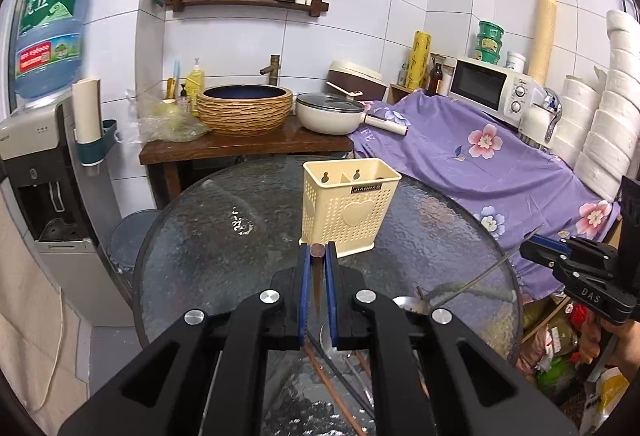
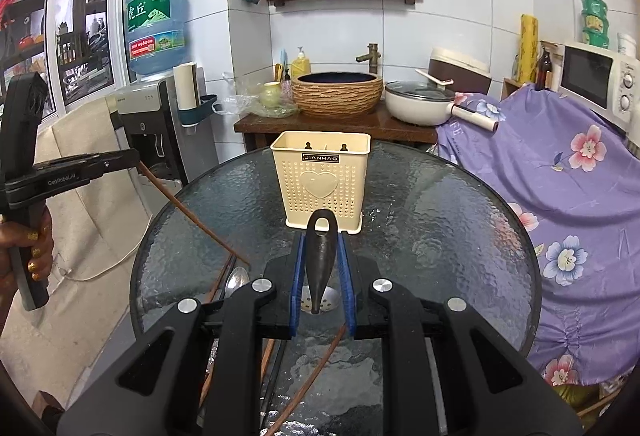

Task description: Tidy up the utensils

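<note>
While both grippers hang above it, the round glass table (image 1: 440, 236) fills the middle of each view, its dark top rippled and glossy, catching pale reflections. Near the far side of the table stands the cream utensil holder (image 1: 347, 205), upright, perforated, with a raised heart on its front, a small dark label and a divider making 2 compartments. On the near part of the glass lie loose utensils: a metal spoon (image 2: 237, 281) and several brown chopsticks (image 2: 308, 380) crossing beneath the black gripper frames.

The left gripper (image 1: 318, 260) has its blue pads pressed together on a brown chopstick (image 1: 318, 278), which runs back between them toward the camera; seen from the right wrist, that stick slants down from the gripper toward the table. The right gripper (image 2: 322, 256) pinches the dark handle of a slotted spoon (image 2: 320, 260), the handle's loop end pointing at the holder and its perforated metal bowl hanging low behind the pads. A hand (image 2: 28, 248) grips the left tool's handle.

Behind the table a dark wooden counter (image 1: 248, 144) carries a woven-look basin (image 1: 245, 109) under a brass tap, a soap bottle and a white lidded pan (image 1: 330, 113). White tiles cover the walls; a wooden shelf (image 1: 256, 2) holds sauce bottles. A water dispenser (image 1: 44, 140) stands at the left, and a purple floral cloth (image 1: 480, 164) drapes the right side beneath a microwave (image 1: 496, 88).
</note>
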Motion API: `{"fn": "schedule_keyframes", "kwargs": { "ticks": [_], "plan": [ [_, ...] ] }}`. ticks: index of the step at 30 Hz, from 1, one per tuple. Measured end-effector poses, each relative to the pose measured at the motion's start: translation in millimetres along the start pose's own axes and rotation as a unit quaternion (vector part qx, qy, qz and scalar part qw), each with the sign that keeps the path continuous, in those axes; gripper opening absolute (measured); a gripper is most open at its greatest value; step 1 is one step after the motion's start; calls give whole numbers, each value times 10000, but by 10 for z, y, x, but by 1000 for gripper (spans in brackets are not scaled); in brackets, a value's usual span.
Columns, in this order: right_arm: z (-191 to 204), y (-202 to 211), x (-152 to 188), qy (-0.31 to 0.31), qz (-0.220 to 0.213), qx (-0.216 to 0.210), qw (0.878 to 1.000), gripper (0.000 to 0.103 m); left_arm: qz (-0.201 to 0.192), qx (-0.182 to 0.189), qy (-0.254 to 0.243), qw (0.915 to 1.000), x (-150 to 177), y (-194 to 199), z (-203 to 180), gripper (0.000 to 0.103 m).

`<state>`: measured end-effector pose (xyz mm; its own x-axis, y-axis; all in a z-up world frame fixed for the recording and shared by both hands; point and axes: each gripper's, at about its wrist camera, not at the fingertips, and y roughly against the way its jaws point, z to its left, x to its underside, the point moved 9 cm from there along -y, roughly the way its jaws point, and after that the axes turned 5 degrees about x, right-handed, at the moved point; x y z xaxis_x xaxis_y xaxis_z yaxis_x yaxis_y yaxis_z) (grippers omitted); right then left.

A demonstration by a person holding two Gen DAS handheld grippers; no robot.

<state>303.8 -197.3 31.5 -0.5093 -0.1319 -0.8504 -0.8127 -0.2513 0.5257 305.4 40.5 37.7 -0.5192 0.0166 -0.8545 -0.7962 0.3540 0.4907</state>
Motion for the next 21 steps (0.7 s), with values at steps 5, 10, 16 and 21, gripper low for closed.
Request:
{"fn": "schedule_keyframes", "kwargs": {
  "ticks": [5, 10, 16, 21],
  "plan": [
    [-23, -116, -167, 110, 87, -1, 9999, 17, 49, -11, -145, 9999, -160, -129, -15, 7],
    [-24, -191, -255, 128, 165, -53, 9998, 17, 121, 53, -161, 9998, -266, -243, -34, 7],
    [-38, -247, -314, 121, 240, -87, 9996, 17, 273, 180, -94, 9994, -374, -370, -30, 7],
    [-50, -282, -407, 126, 298, -118, 9994, 17, 336, 210, -103, 9992, -464, -471, -31, 7]
  ]
}}
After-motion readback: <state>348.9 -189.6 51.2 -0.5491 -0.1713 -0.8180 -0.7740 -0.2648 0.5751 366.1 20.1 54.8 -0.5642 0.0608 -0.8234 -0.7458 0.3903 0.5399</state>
